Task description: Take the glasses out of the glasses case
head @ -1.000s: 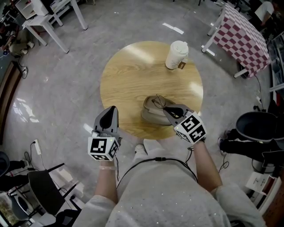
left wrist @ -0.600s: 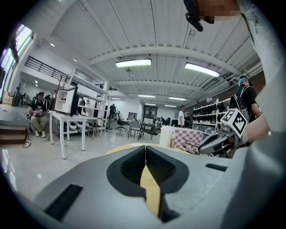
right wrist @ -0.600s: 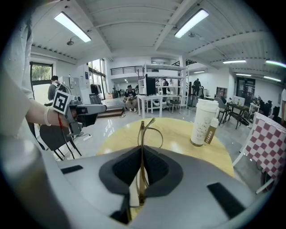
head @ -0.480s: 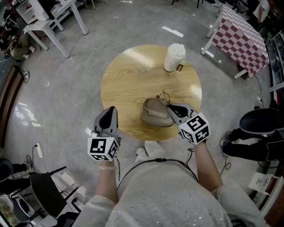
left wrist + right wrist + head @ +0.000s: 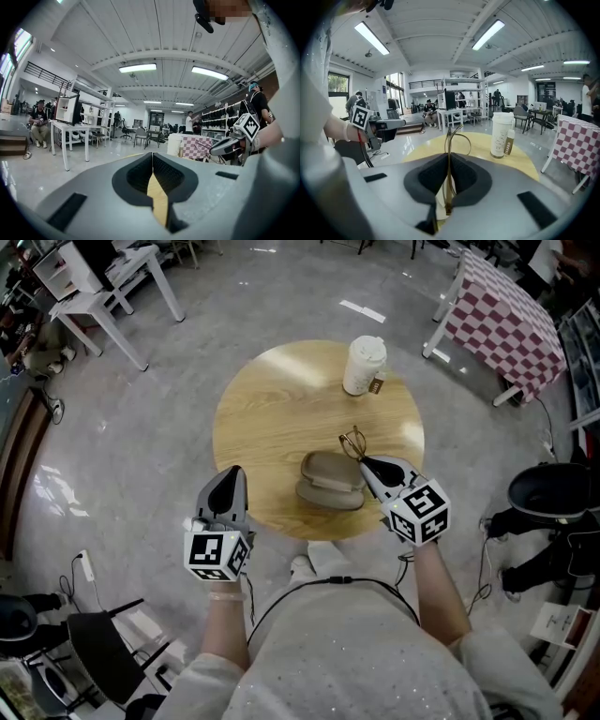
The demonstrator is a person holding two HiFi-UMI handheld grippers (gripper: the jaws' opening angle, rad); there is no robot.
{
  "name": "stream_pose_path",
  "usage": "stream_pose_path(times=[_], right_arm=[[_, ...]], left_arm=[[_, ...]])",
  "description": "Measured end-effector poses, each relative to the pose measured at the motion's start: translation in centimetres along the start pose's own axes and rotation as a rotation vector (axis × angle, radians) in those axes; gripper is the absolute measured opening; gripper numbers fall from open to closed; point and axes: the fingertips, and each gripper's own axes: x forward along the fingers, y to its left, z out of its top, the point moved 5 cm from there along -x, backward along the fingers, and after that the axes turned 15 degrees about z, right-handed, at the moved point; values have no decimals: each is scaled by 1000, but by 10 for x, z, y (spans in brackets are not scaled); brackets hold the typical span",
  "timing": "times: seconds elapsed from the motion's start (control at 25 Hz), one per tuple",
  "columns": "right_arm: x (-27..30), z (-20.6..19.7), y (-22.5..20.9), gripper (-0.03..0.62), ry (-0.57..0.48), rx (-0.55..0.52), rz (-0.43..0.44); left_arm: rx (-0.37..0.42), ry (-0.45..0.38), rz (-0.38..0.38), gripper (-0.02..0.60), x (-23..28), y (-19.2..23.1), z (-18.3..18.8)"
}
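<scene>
On the near side of the round wooden table [image 5: 272, 418], we see the beige glasses case [image 5: 331, 479], which appears open, lying close to the edge nearest us. Just beside its far right corner, our right gripper [image 5: 364, 462] is clenched on the gold wire-rimmed glasses [image 5: 352, 442] (the right gripper view shows thin metal running up between the pads). The glasses are out of the case, held above the tabletop. Our left gripper [image 5: 232, 472] hangs off the table's near-left edge, jaws pressed together with nothing between them. A white lidded cup [image 5: 364, 365] stands at the far side, well apart from the case.
</scene>
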Motion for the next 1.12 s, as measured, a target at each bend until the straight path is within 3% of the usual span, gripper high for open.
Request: stream_pose_path(times=[1.12], right_arm=[[-44,30,-20,21,-226,14,-135]], left_arm=[[18,-70,7,5,5,1,25]])
